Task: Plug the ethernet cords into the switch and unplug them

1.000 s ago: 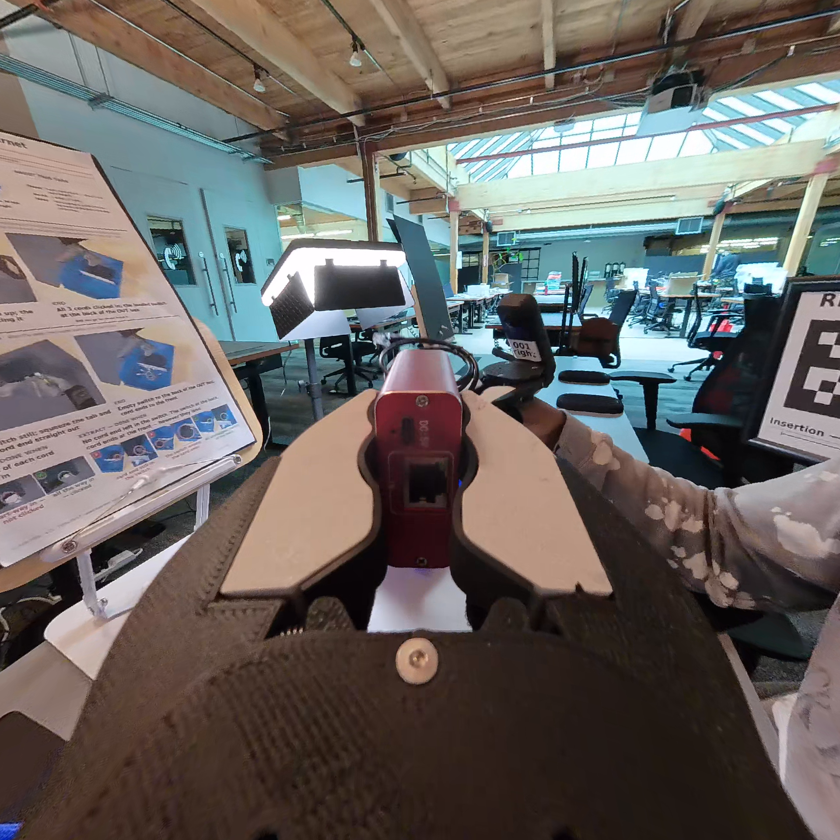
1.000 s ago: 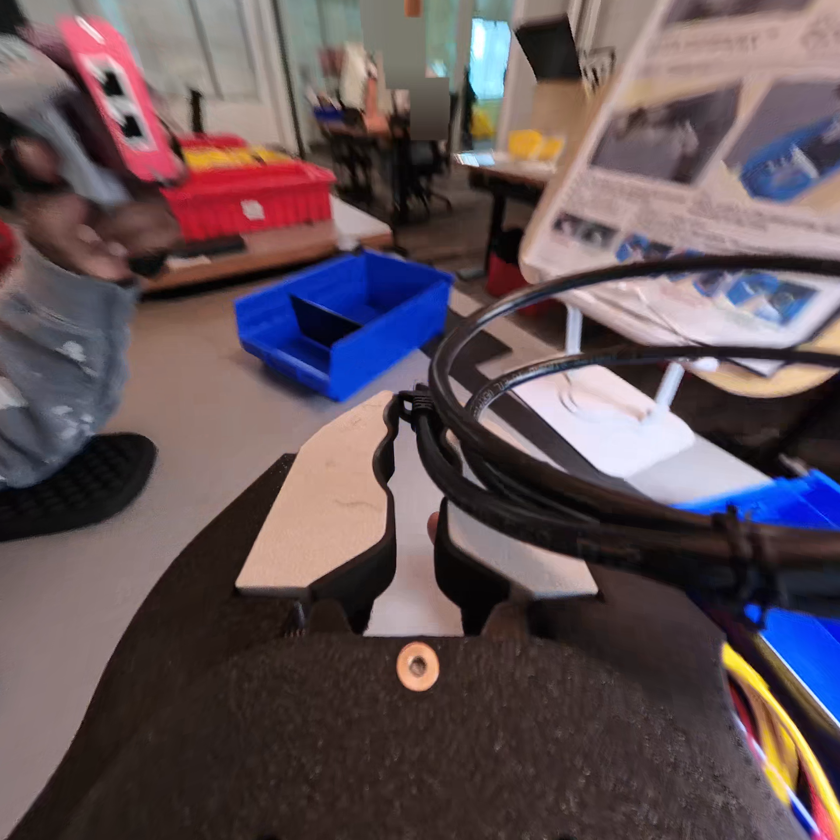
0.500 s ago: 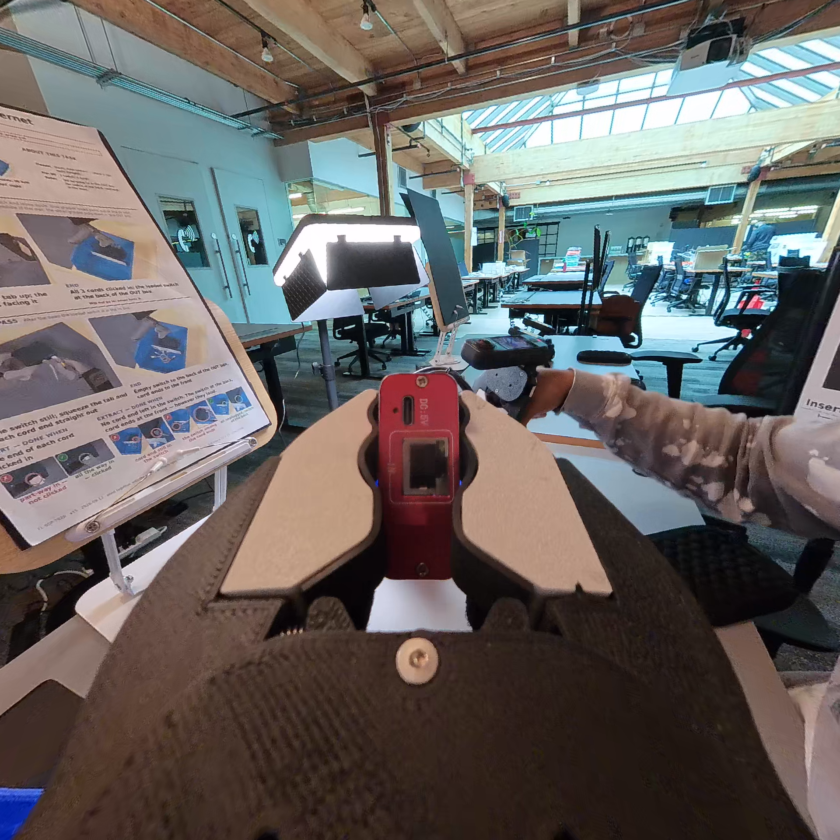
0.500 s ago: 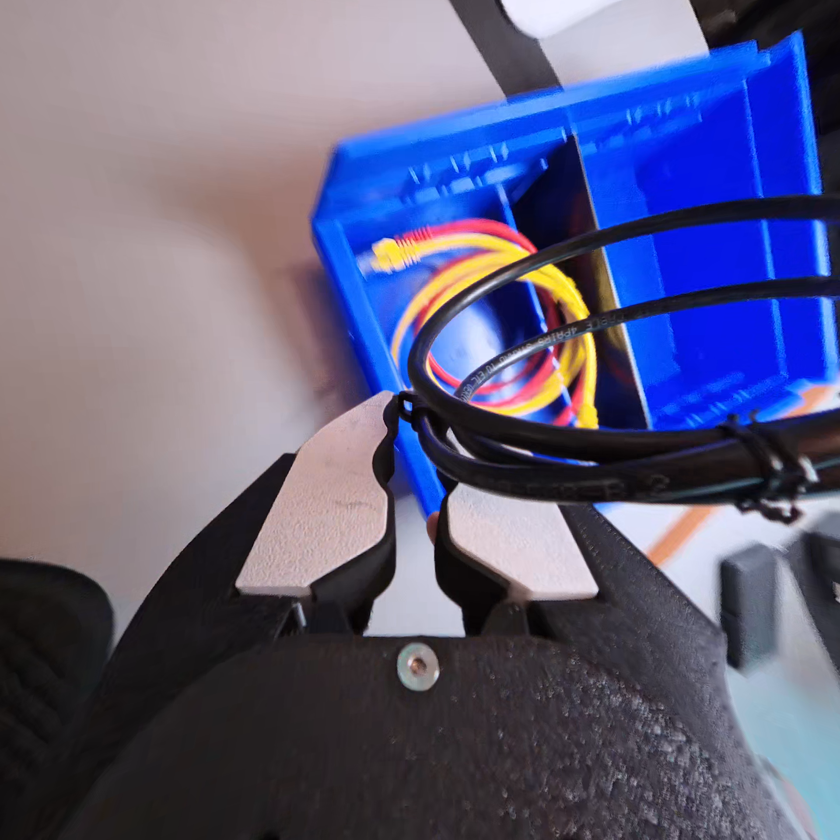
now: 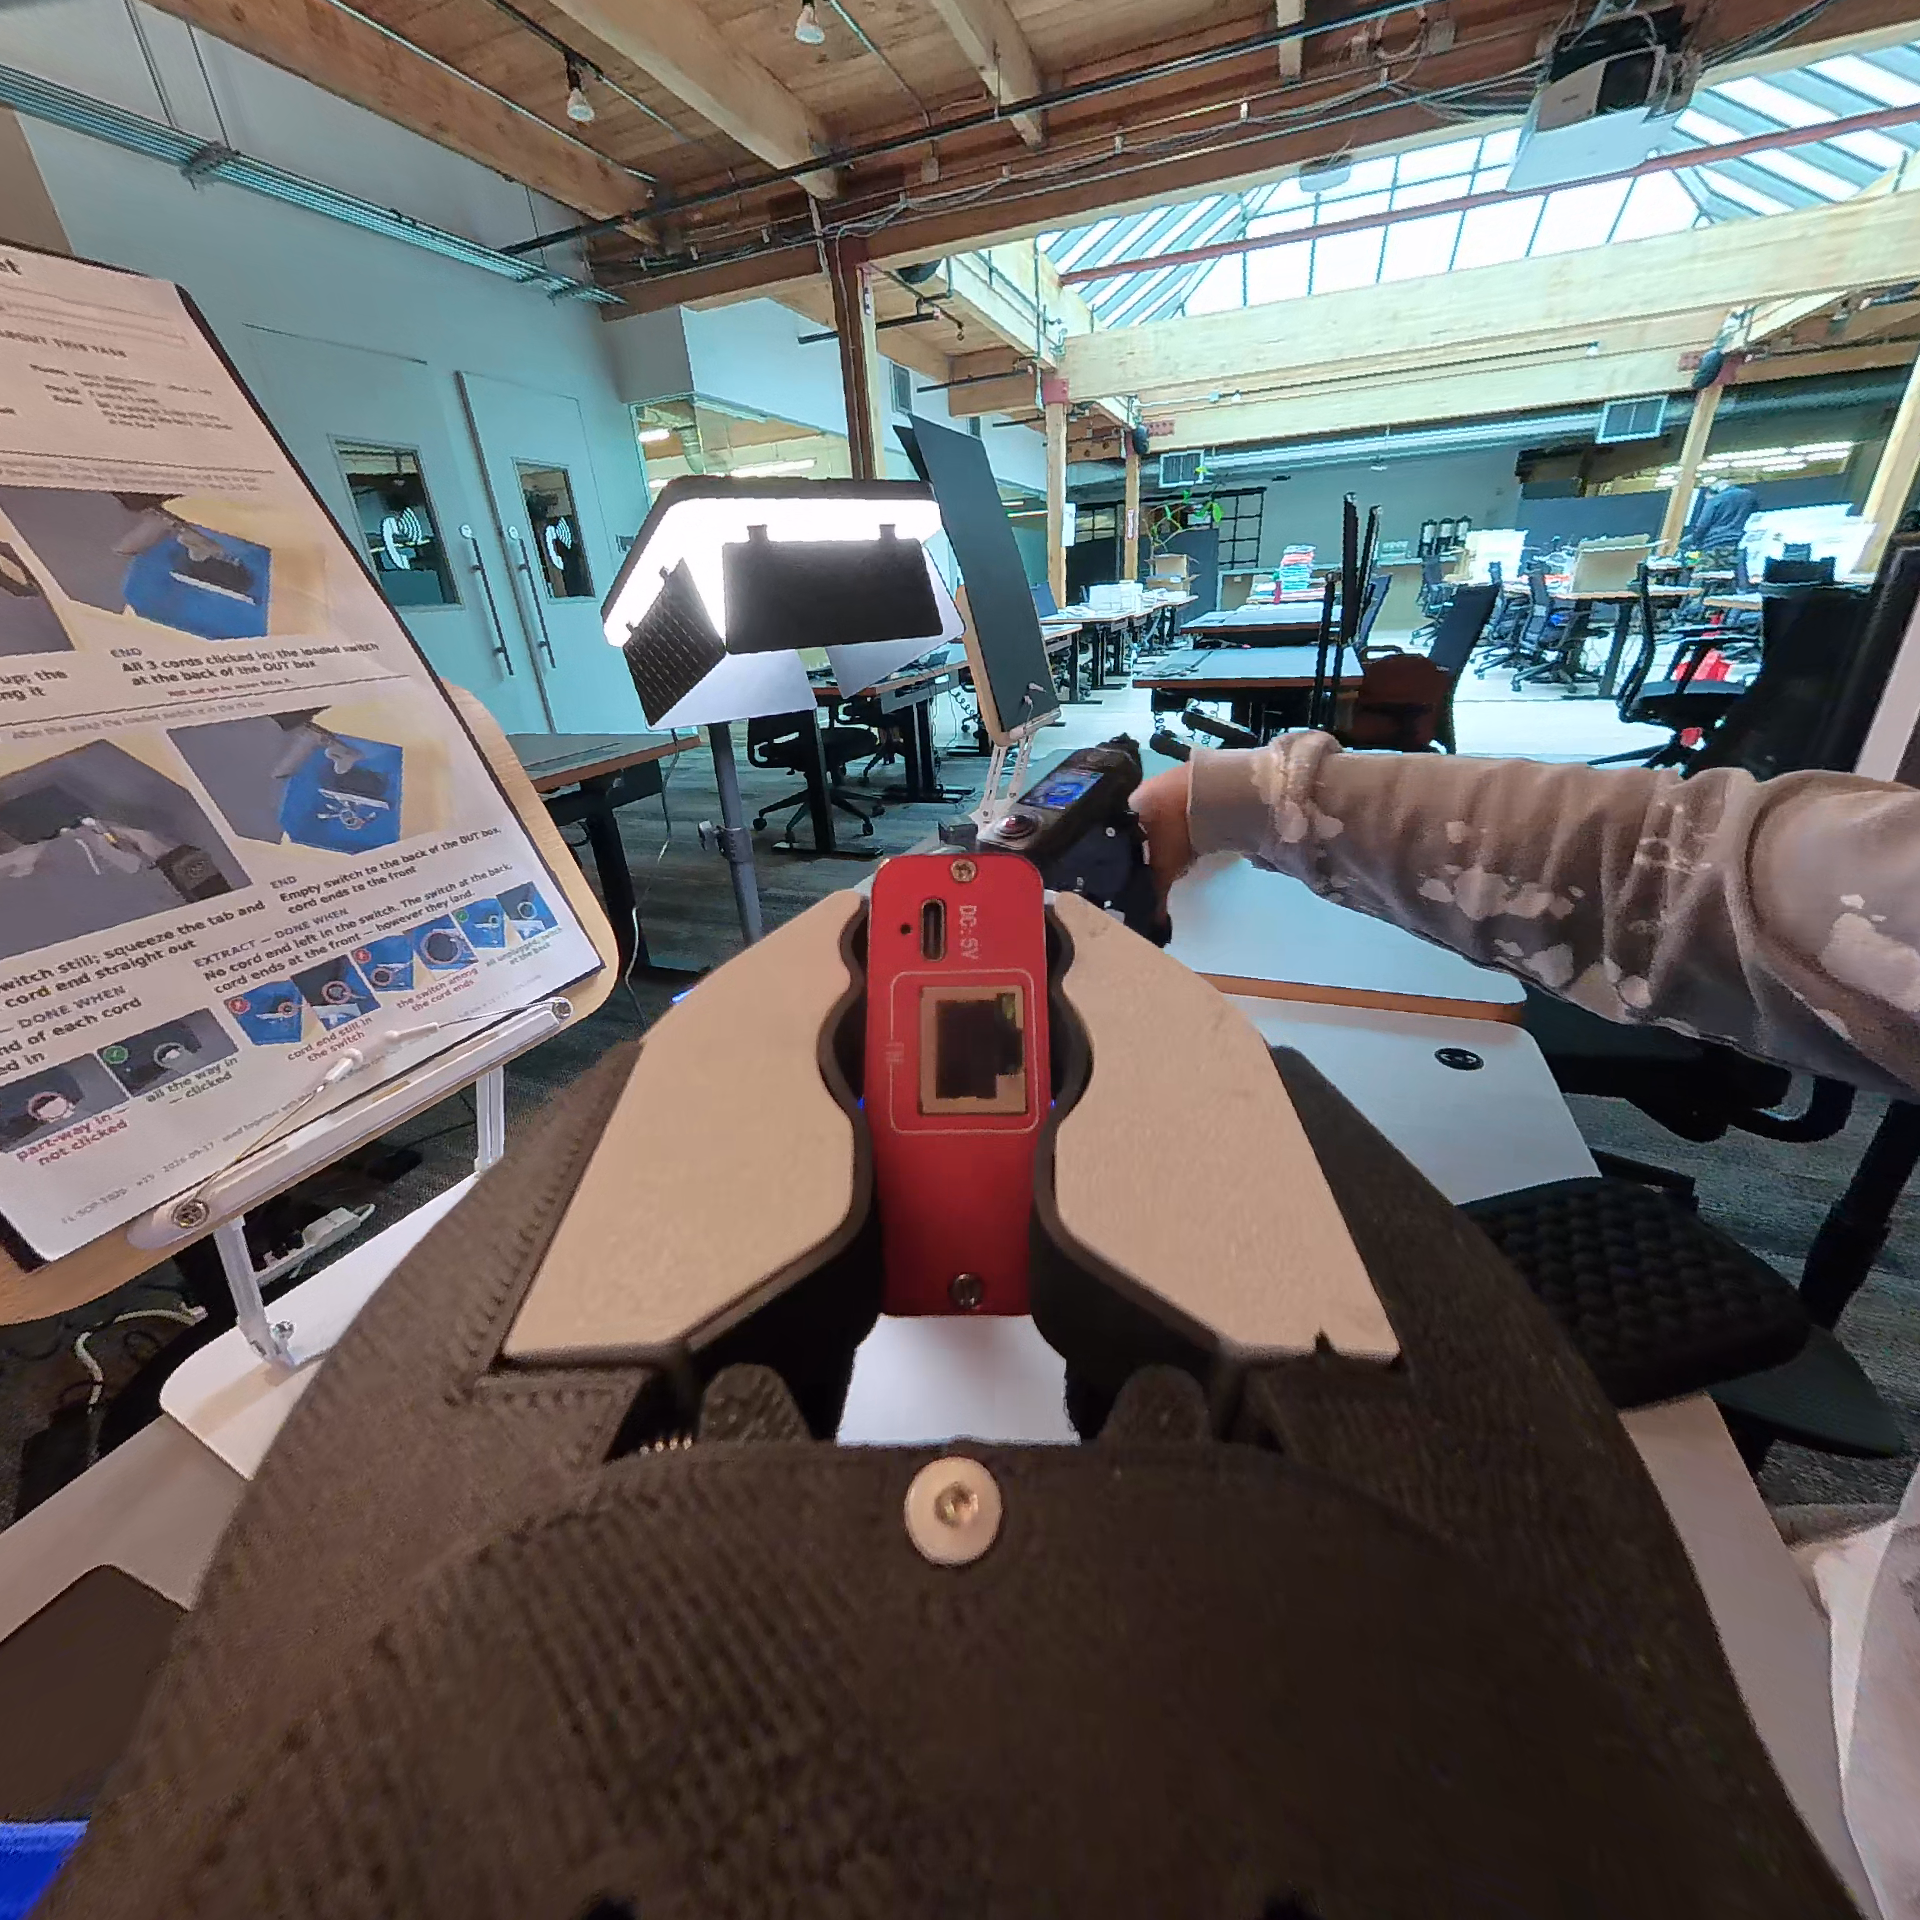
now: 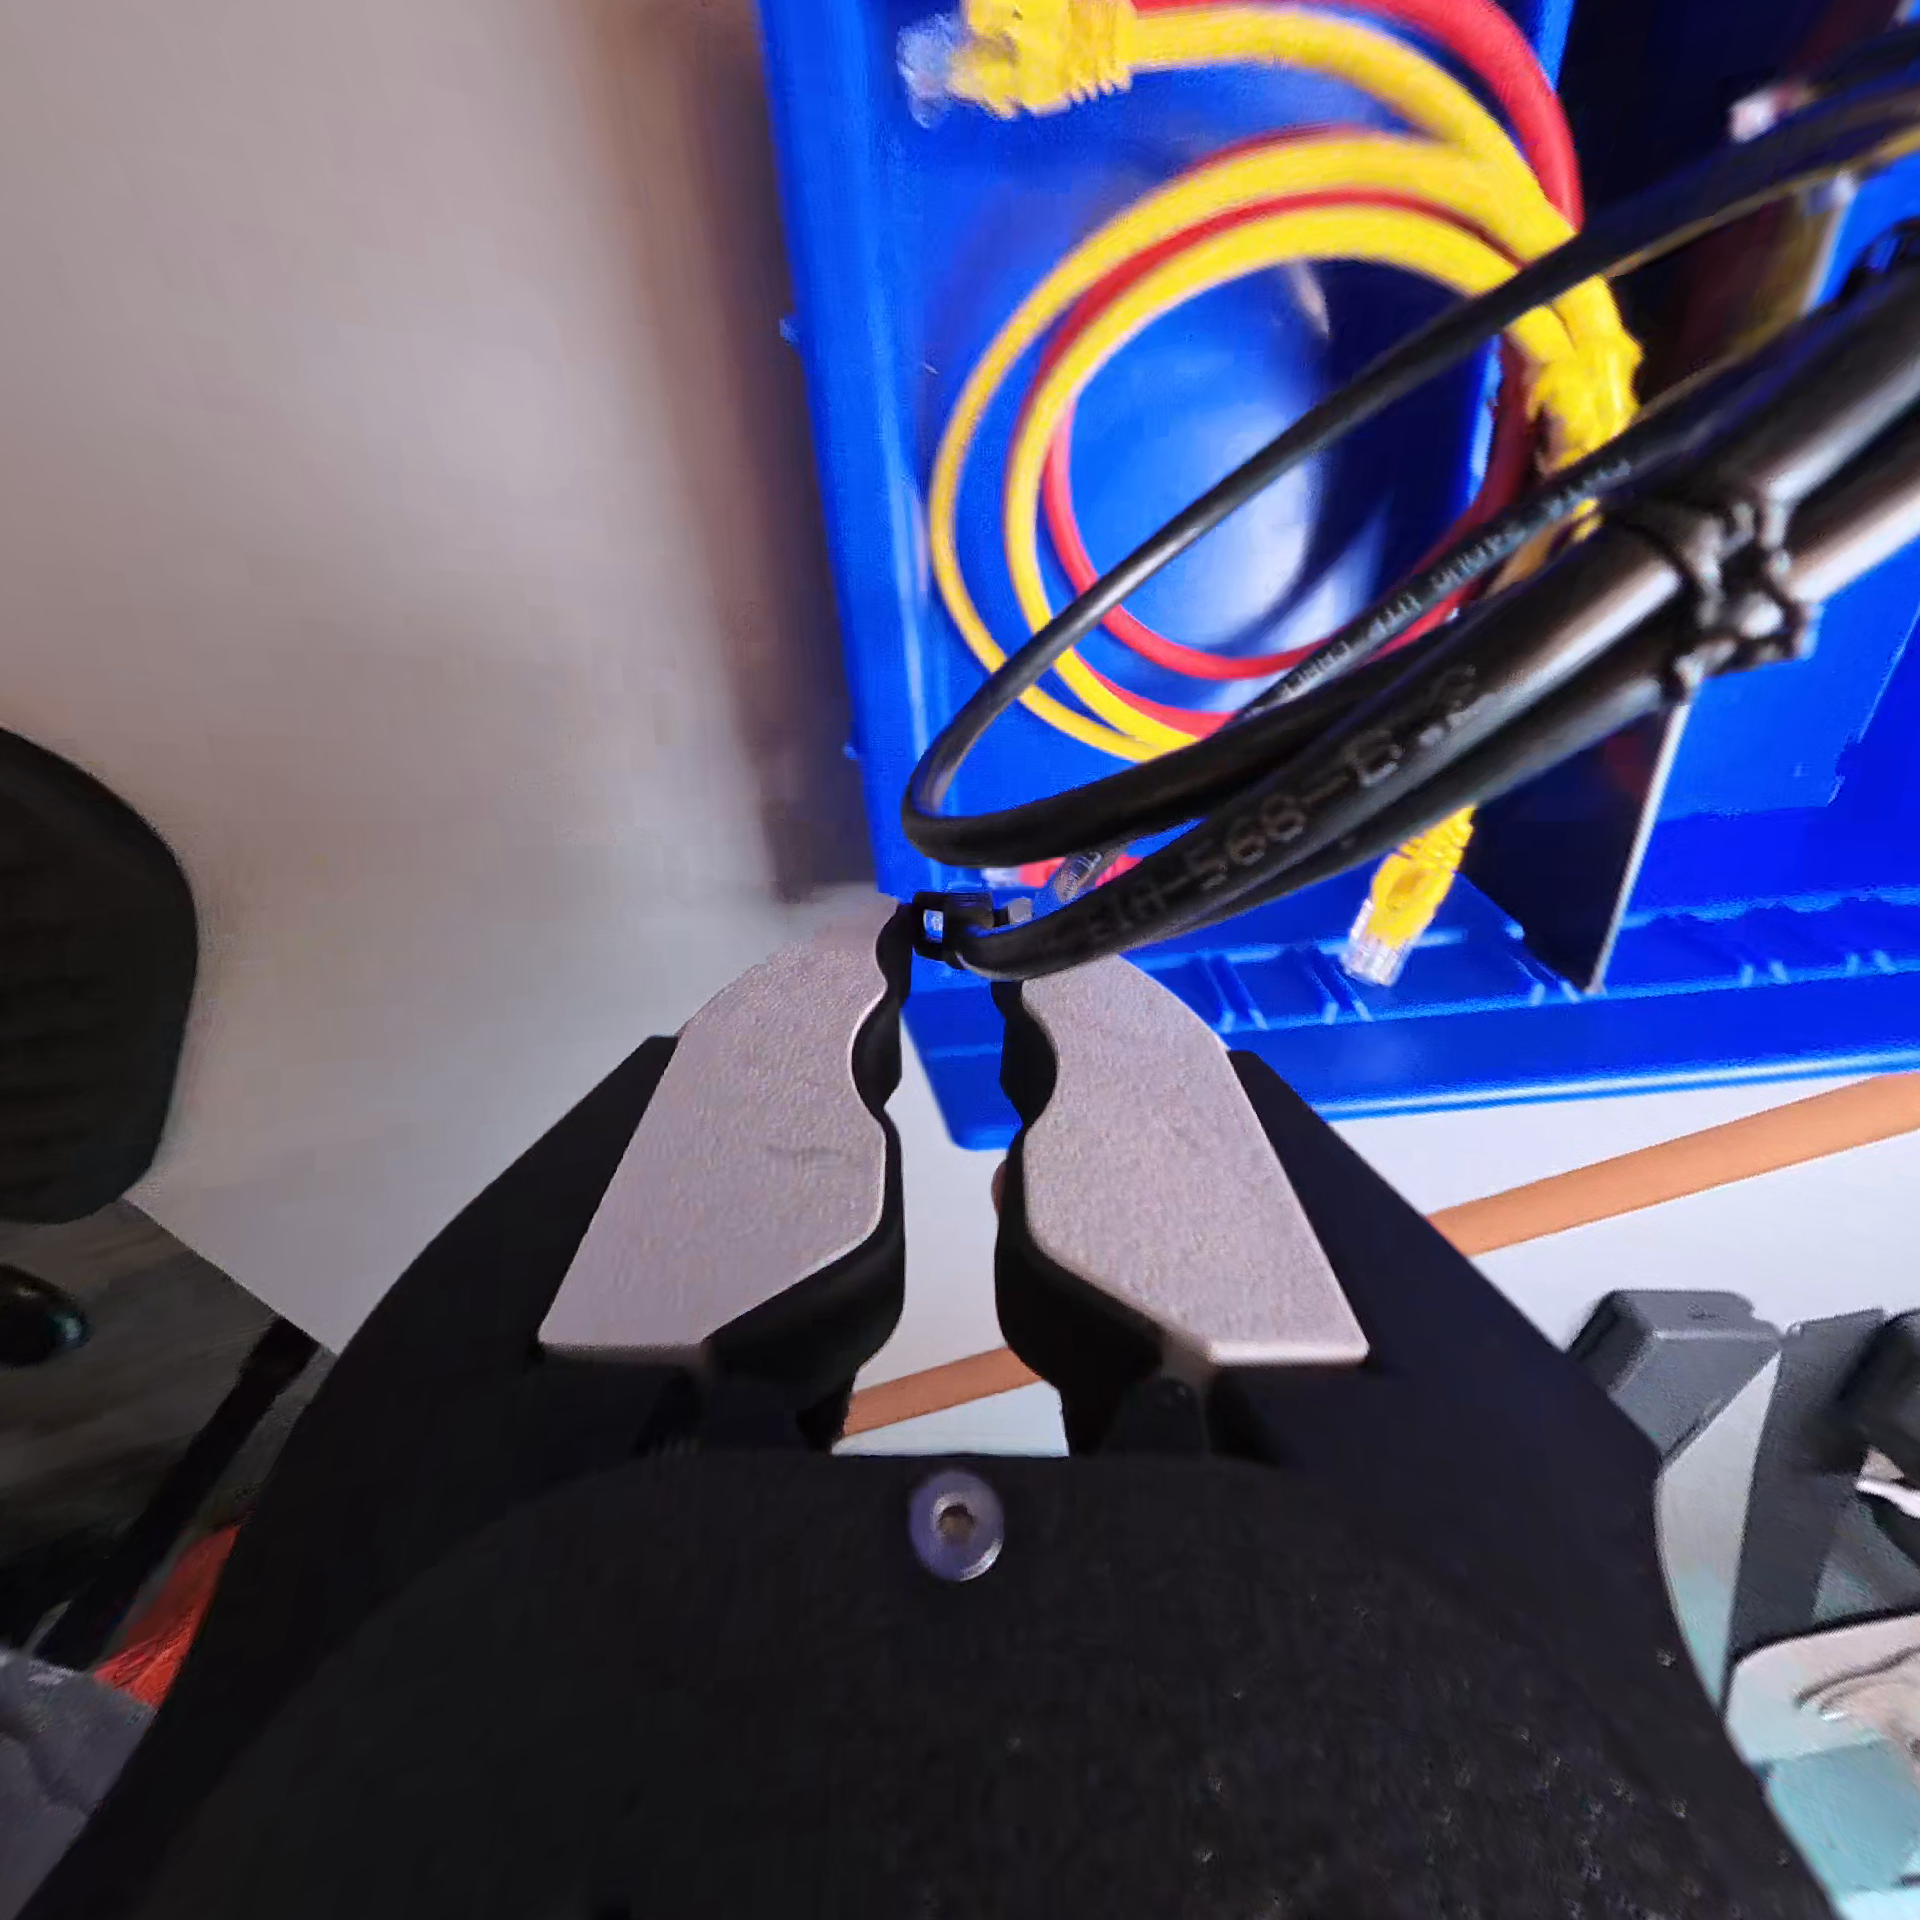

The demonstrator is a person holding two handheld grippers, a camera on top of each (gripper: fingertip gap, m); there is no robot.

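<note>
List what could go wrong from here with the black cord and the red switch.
1. The right gripper pinches the coiled black cord only at its fingertips, so the bundle may slip out.
2. That cord hangs over the blue bin holding yellow cords and a red one; loops could snag together.
3. The left gripper clamps the red switch by its narrow sides; pushing a plug in could shift it.

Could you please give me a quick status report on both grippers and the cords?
Left gripper shut on red metal switch. Right gripper shut on coiled black cord, above blue plastic bin holding yellow cord and red cord. Nothing obstructing.
</note>
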